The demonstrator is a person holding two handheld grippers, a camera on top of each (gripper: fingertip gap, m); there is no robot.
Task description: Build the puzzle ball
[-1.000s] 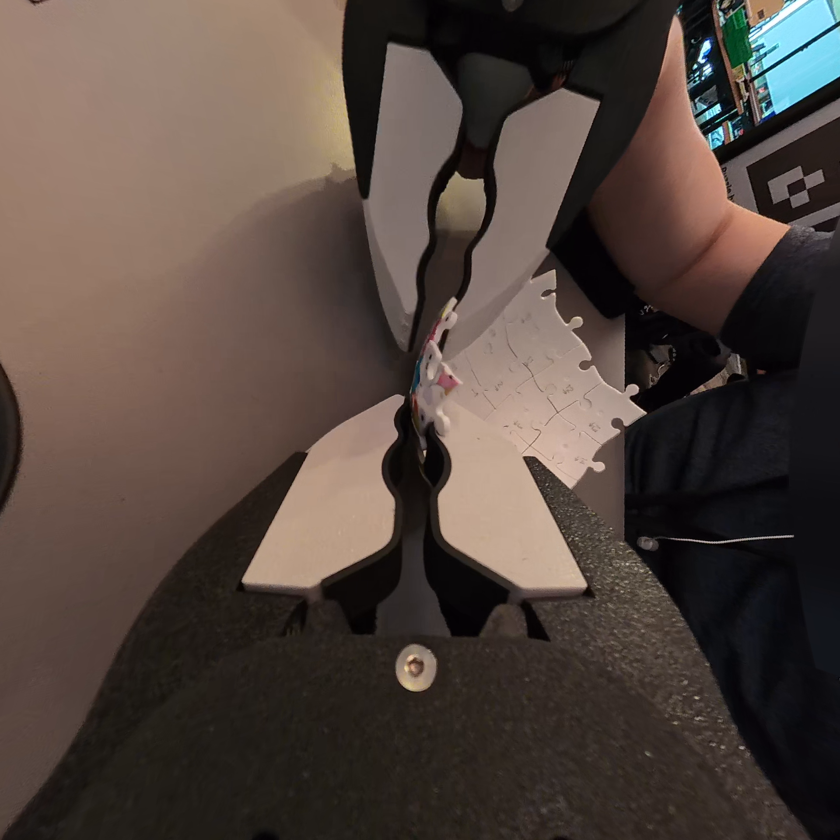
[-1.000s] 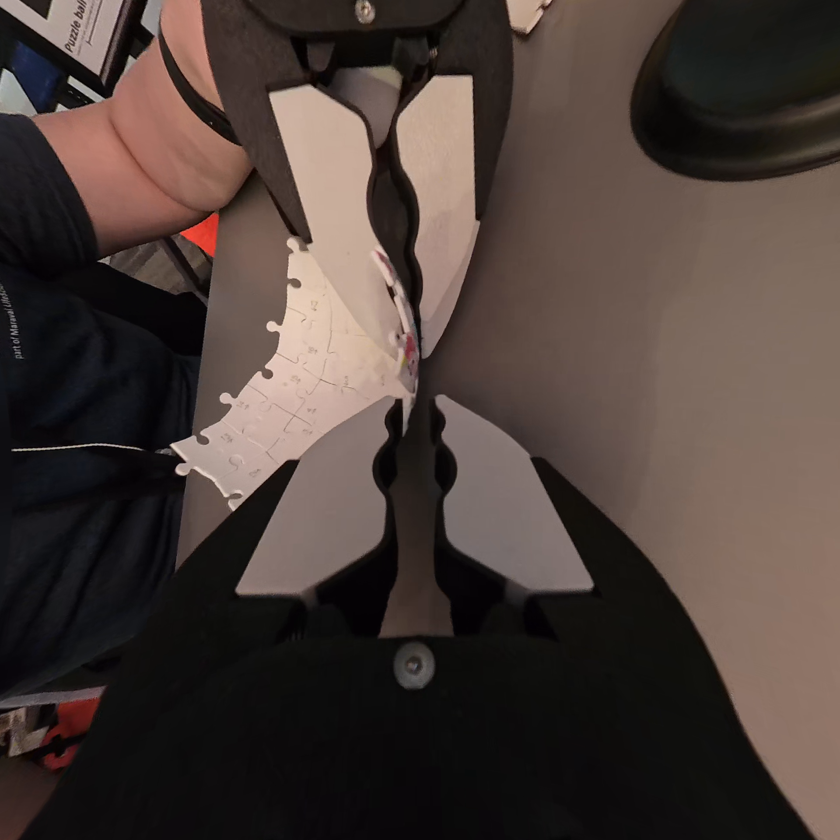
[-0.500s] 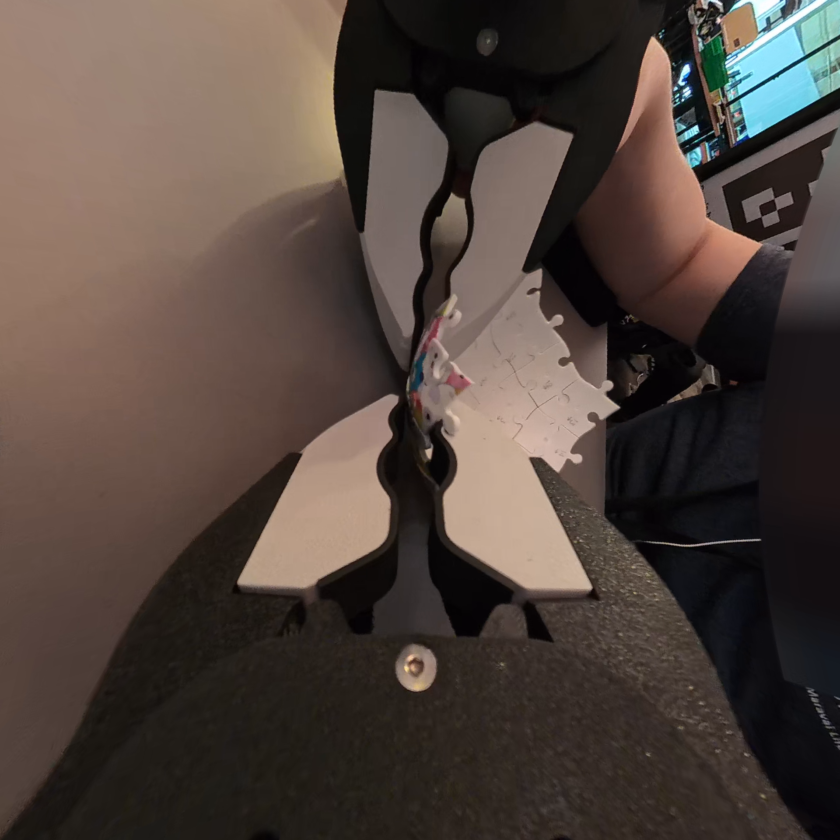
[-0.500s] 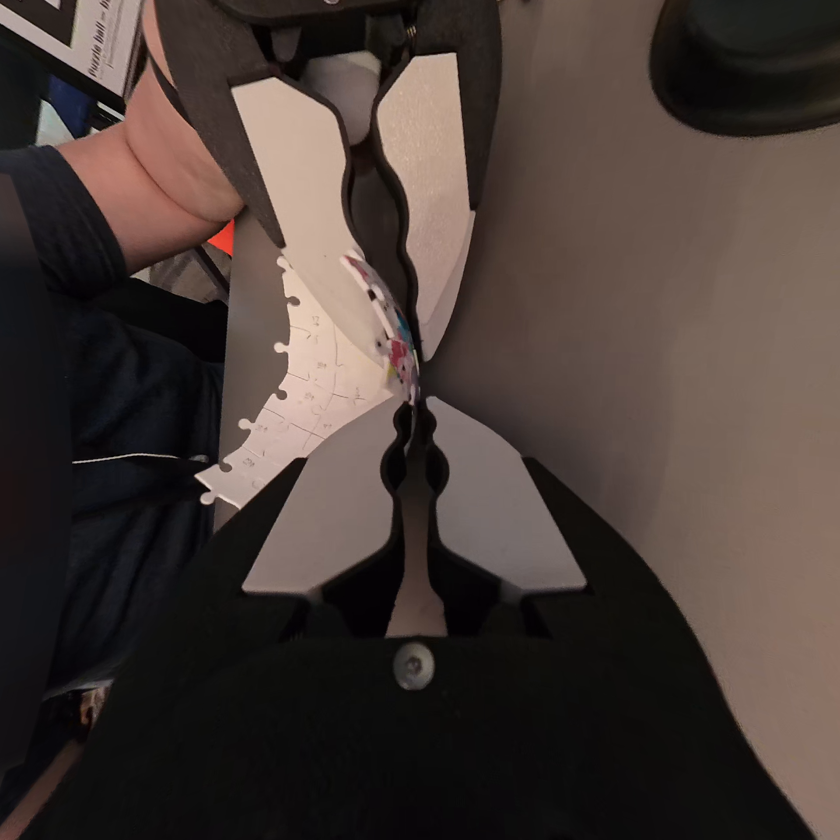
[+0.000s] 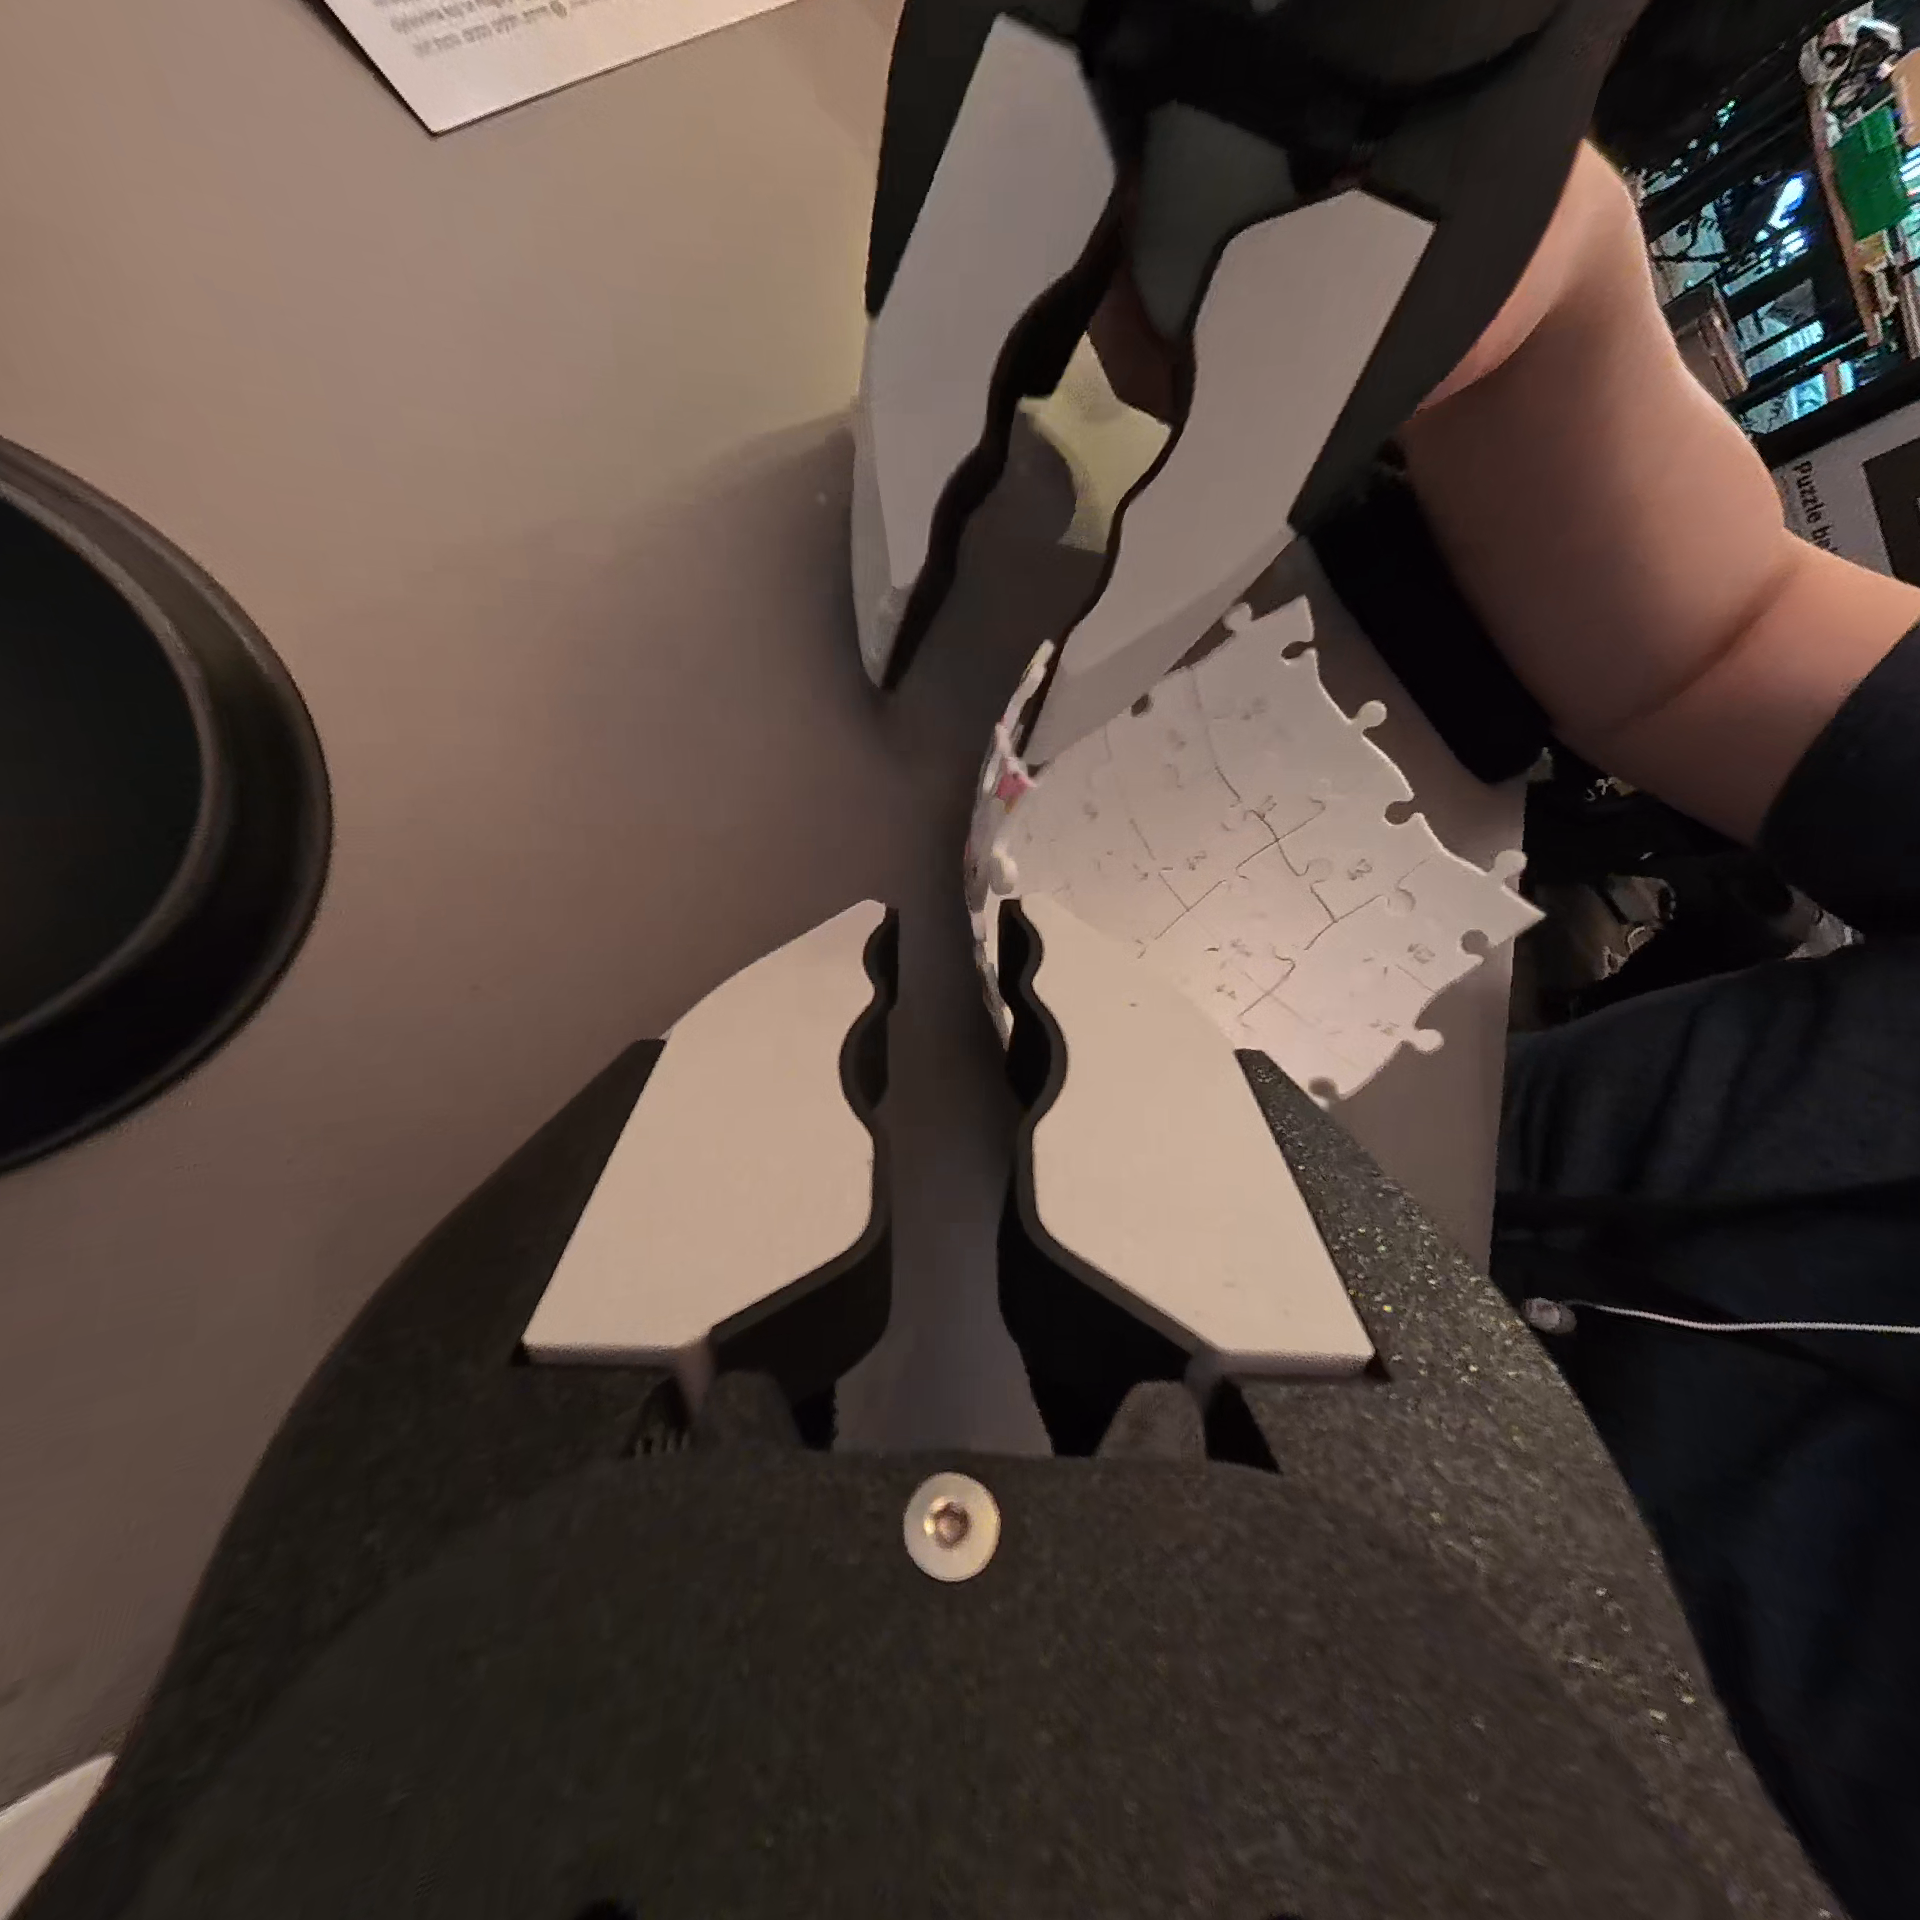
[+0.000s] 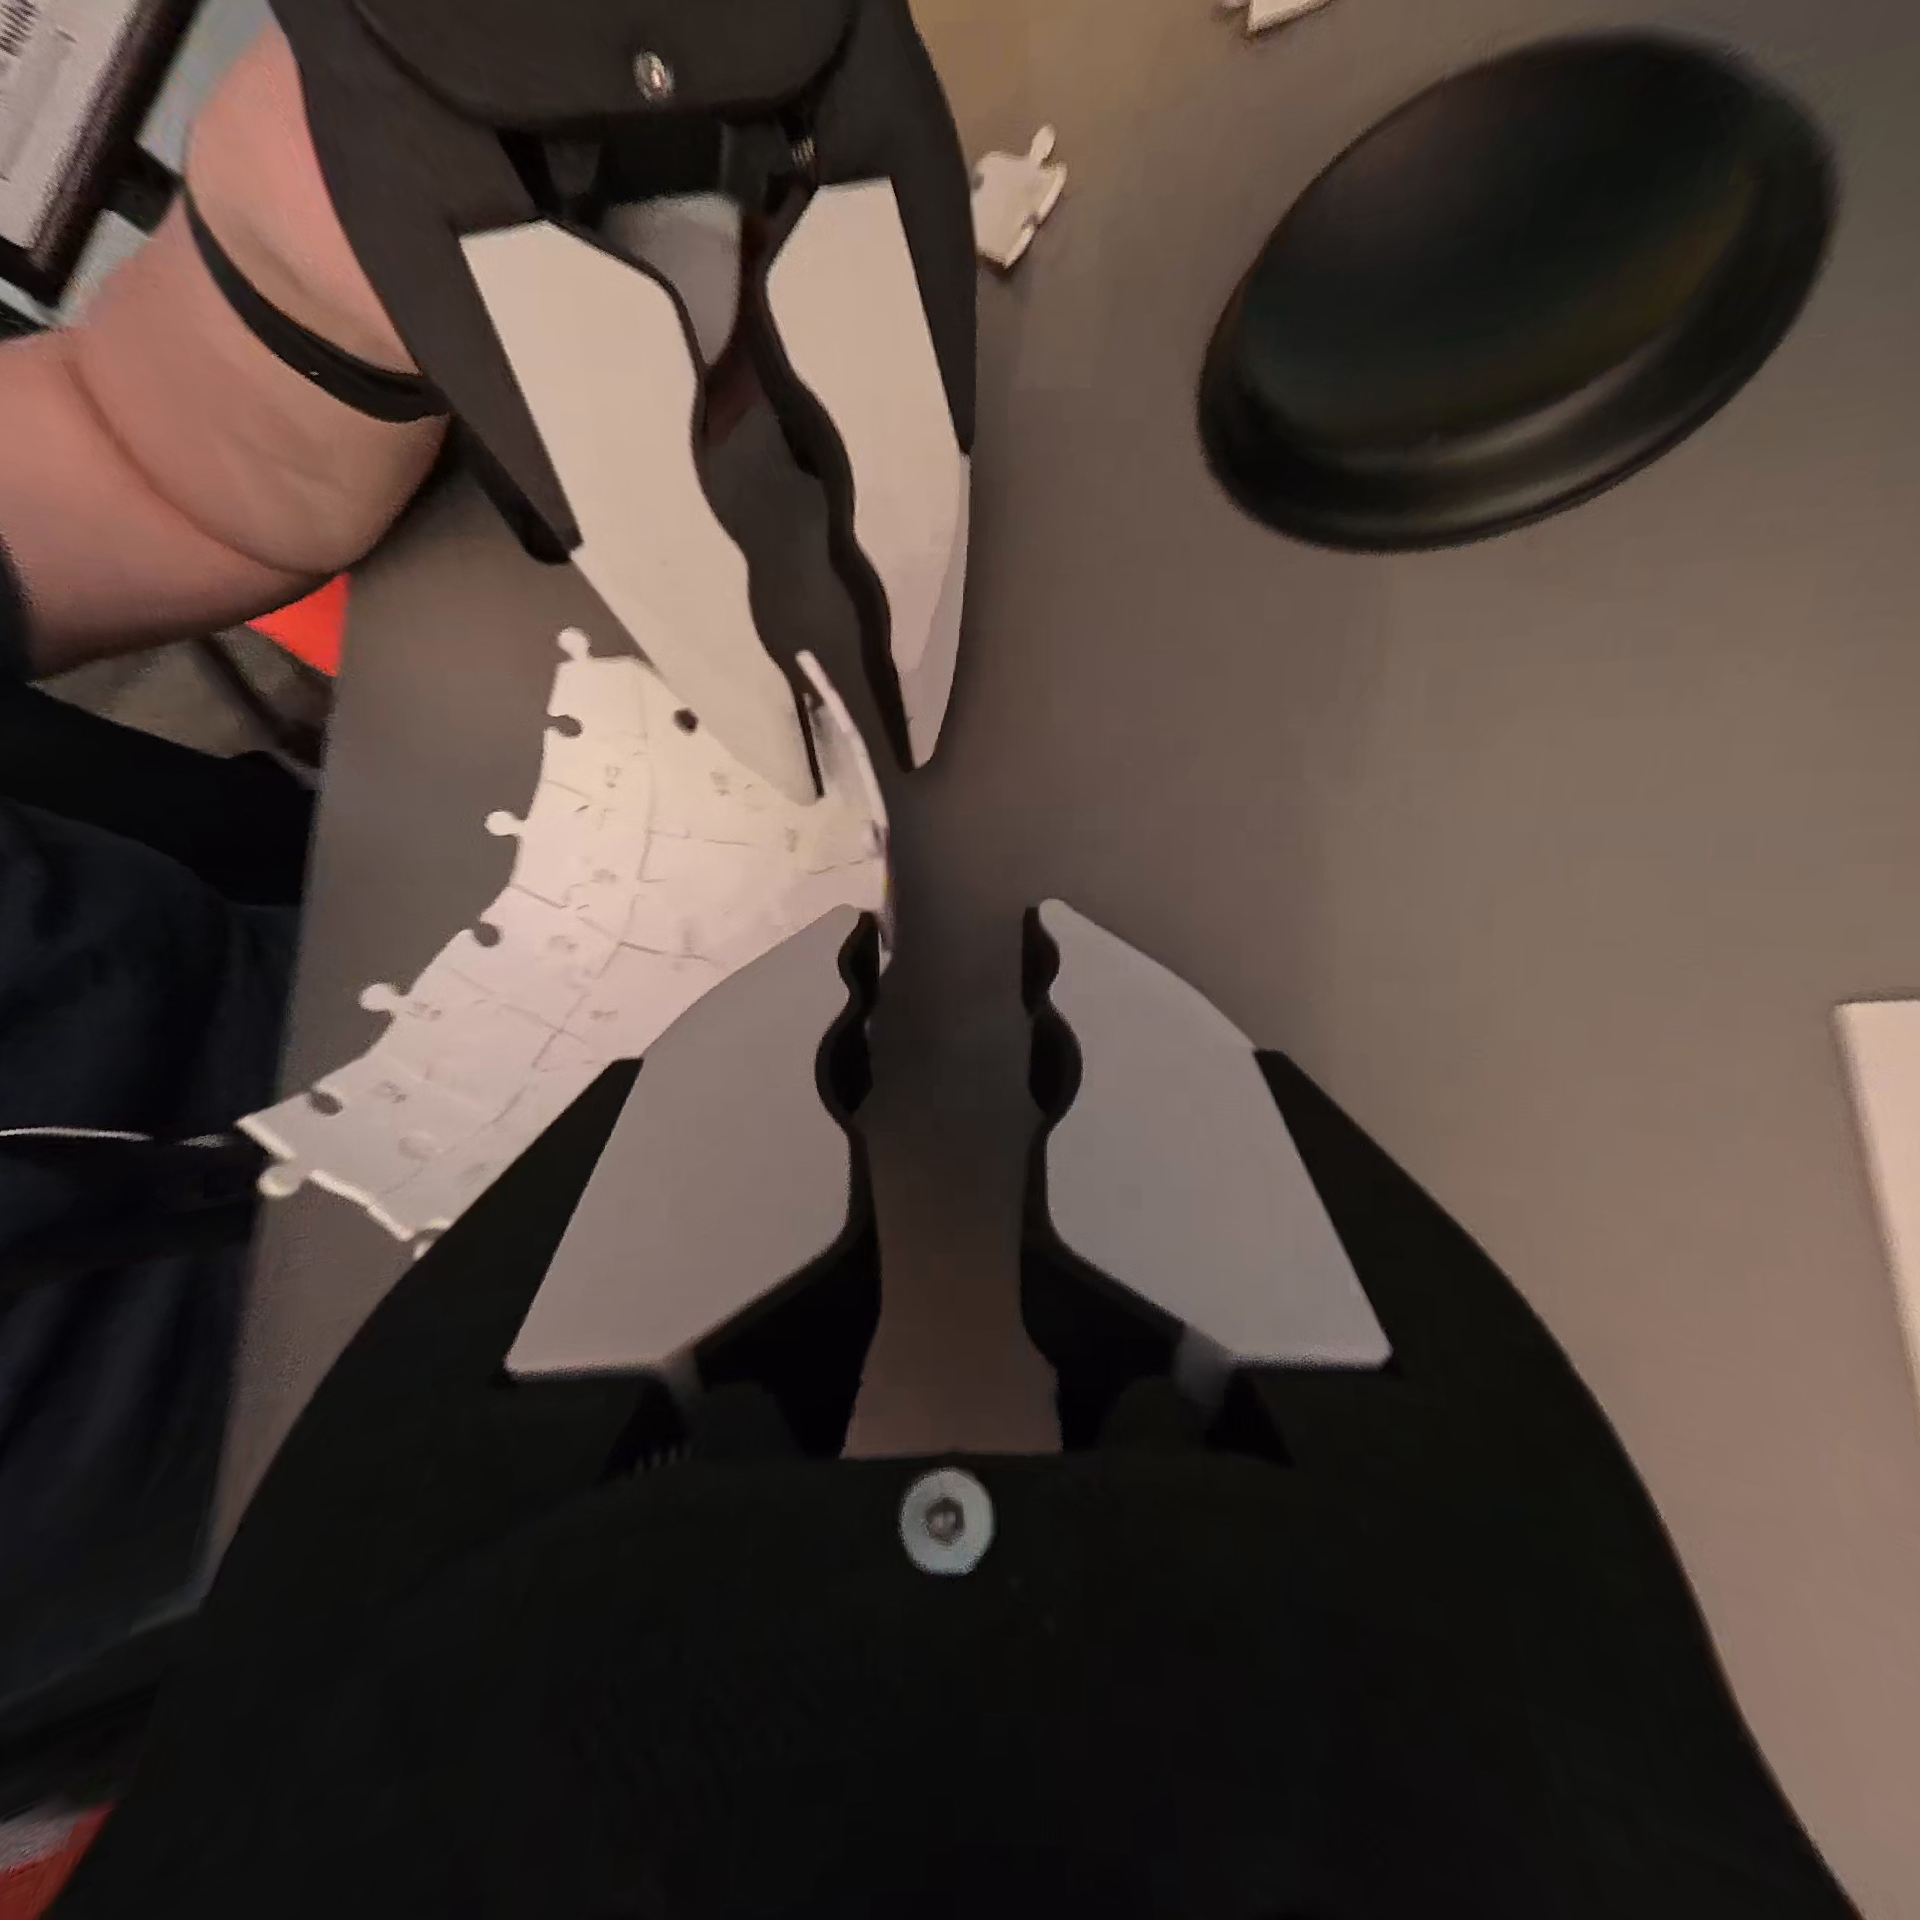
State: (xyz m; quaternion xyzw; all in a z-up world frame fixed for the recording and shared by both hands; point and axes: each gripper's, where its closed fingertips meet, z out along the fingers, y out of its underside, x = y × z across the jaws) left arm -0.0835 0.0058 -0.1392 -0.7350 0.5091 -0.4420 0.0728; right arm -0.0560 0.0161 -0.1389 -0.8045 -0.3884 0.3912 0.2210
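A curved, joined section of the puzzle ball (image 5: pixel 1247 862) shows its white numbered back, with a thin coloured edge facing both grippers. It also shows in the right wrist view (image 6: pixel 582 966). My left gripper (image 5: pixel 943 914) is open, and the section's edge lies against the inner side of its right finger. My right gripper (image 6: pixel 951 914) is open, with the edge just beside its left fingertip. The grippers face each other tip to tip: the right one (image 5: pixel 961 707) shows at the top of the left wrist view, the left one (image 6: pixel 862 774) at the top of the right wrist view.
A black round dish (image 6: pixel 1507 301) lies on the grey table (image 5: pixel 520 623). A loose white puzzle piece (image 6: pixel 1023 197) lies beyond it. A white sheet (image 5: pixel 540 52) and a white card (image 6: pixel 1881 1143) lie near the edges. The person's arm (image 5: pixel 1610 520) and lap are alongside. From either gripper's tips it is about 11 cm to the black round dish (image 6: pixel 1507 301).
Both grippers were shut on the section's coloured edge; now both have opened. The views have swung, bringing the black dish and the paper into sight.
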